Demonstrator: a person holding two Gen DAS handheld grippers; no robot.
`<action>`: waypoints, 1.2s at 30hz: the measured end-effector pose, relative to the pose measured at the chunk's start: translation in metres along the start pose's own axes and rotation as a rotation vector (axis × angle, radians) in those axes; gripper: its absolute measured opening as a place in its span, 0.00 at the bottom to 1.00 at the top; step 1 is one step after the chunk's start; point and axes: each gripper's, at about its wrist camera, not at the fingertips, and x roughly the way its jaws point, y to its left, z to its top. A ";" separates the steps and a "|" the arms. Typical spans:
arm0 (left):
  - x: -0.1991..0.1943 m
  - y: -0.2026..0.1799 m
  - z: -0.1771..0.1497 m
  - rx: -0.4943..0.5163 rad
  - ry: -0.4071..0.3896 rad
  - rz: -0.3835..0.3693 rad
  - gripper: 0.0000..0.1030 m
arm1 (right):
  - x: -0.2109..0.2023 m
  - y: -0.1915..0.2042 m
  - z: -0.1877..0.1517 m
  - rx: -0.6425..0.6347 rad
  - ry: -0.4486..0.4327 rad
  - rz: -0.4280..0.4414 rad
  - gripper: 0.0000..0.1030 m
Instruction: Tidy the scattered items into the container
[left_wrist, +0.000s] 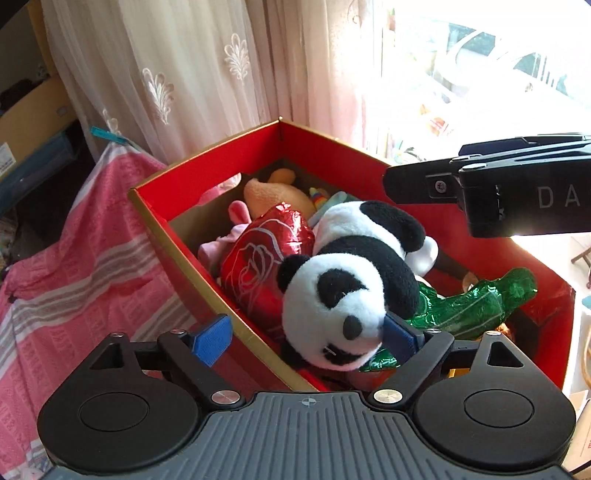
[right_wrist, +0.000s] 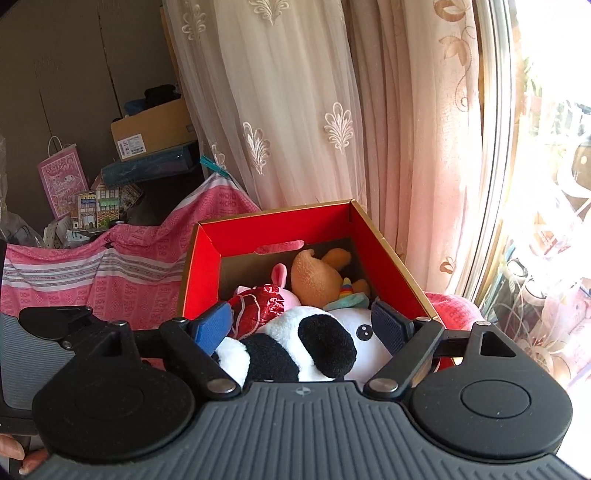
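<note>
A red cardboard box (left_wrist: 192, 184) holds several toys: a panda plush (left_wrist: 347, 273), a red foil heart balloon (left_wrist: 266, 258), a green foil balloon (left_wrist: 476, 306) and an orange plush (left_wrist: 277, 195). My left gripper (left_wrist: 306, 336) is open above the box's near edge, the panda's head between its blue pads, not squeezed. My right gripper (right_wrist: 301, 325) is open over the box (right_wrist: 273, 229), with the panda (right_wrist: 295, 347) lying between its fingers. The right gripper's body shows in the left wrist view (left_wrist: 498, 192) above the box.
A pink striped cloth (left_wrist: 74, 277) covers the surface left of the box. Lace curtains (right_wrist: 295, 110) and a bright window (right_wrist: 554, 184) stand behind. Cardboard boxes (right_wrist: 155, 129) and a pink paper bag (right_wrist: 62, 181) sit at the back left.
</note>
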 end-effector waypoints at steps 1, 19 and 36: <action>0.001 0.000 0.001 -0.007 -0.002 0.000 0.92 | 0.000 -0.002 -0.002 0.002 0.003 -0.009 0.83; -0.001 -0.029 -0.015 0.025 0.001 -0.020 0.97 | -0.028 -0.029 -0.033 -0.024 0.053 -0.082 0.89; -0.049 -0.032 -0.031 0.057 -0.096 0.066 1.00 | -0.045 -0.017 -0.064 -0.159 0.218 -0.069 0.98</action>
